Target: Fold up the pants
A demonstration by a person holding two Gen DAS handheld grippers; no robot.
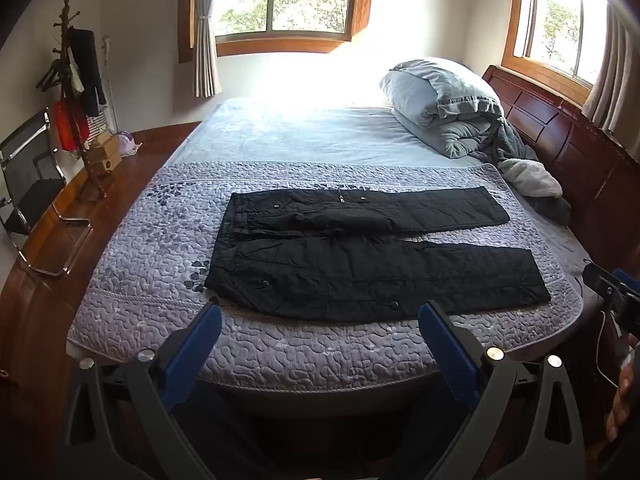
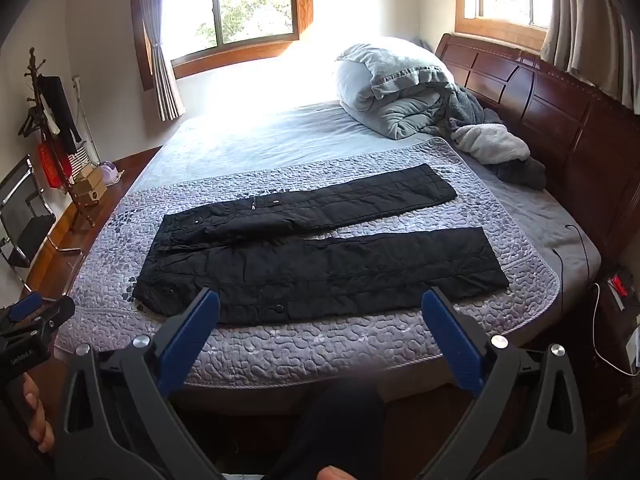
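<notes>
Left wrist view: the left tool (image 1: 320,314) hangs over the near edge of the bed (image 1: 320,364), its blue fingers spread wide and holding nothing. The pants (image 1: 360,248) lie flat on the quilt (image 1: 160,240), well ahead of the fingers and not touched. They look quilted and padded, so probably soft but bulky, likely to hold a thick fold rather than a crisp one. The waistband is at the left and the hems at the right, so the long axis runs left to right across the bed, with the two legs parted in a narrow V. The right tool (image 1: 616,288) shows at the right edge; whether it is open cannot be told here.

Right wrist view: the right tool (image 2: 320,310) is likewise spread open and empty, just short of the near leg. The pants (image 2: 320,260) point the same way. Good holds would be the near waist corner for the left tool and the near hem for the right, to lay one leg over the other
</notes>
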